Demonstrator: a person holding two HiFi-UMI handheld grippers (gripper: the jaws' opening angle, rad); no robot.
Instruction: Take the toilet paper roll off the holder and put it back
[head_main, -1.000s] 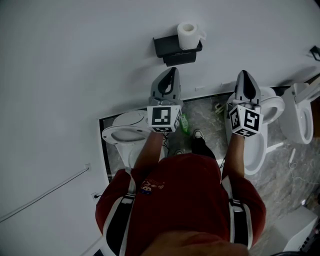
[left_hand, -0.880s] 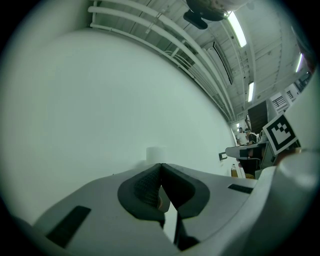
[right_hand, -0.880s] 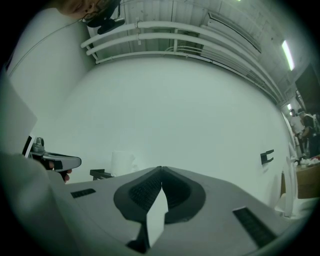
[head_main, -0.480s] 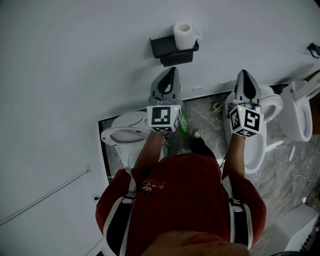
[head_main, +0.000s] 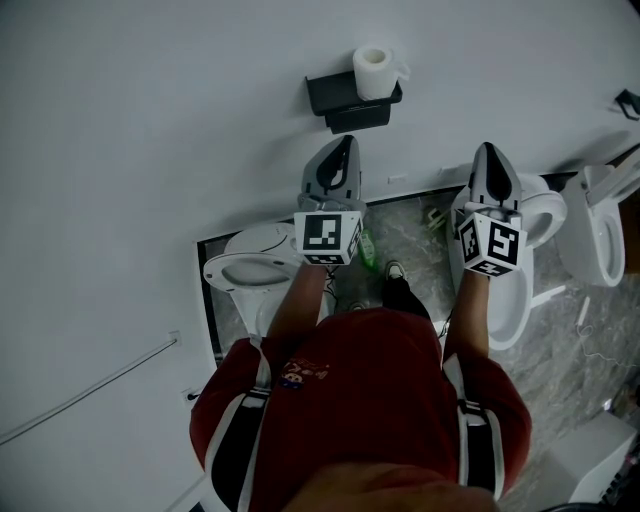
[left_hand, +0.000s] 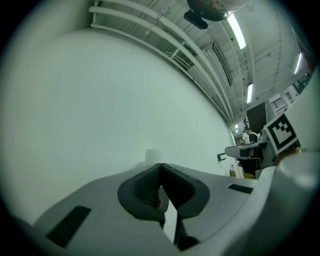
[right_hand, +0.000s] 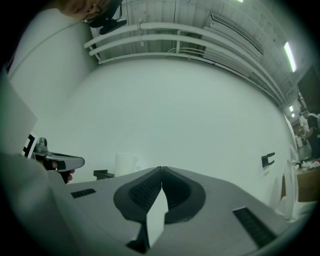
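Since half a second ago, almost nothing has moved. The holder (head_main: 345, 97) and its roll have slid a touch to the right in the head view, while both grippers keep their places below it.

Starting at the left, the left gripper (head_main: 346, 142) hangs below the holder, near it but not touching. Its jaws are pressed together at the tips with nothing between them, and the left gripper view shows them pointing up at the roll.

The toilet paper roll (head_main: 374, 72) stands upright on top of the holder, at its right end. It is white and fairly full, with the hollow core facing up and a loose tail of paper sticking out on its right side. The holder is a dark shelf-like bracket fixed to the pale wall (head_main: 150, 120).

Further right, the right gripper (head_main: 488, 148) sits below and to the right of the holder, well apart from it. Its jaws are also closed on nothing.

As for progress, we judge that the roll is on the holder and neither gripper is working on it. We cannot say from these pictures whether the lift-off is yet to come or the put-back is already done. If it is yet to come, the whole task remains.
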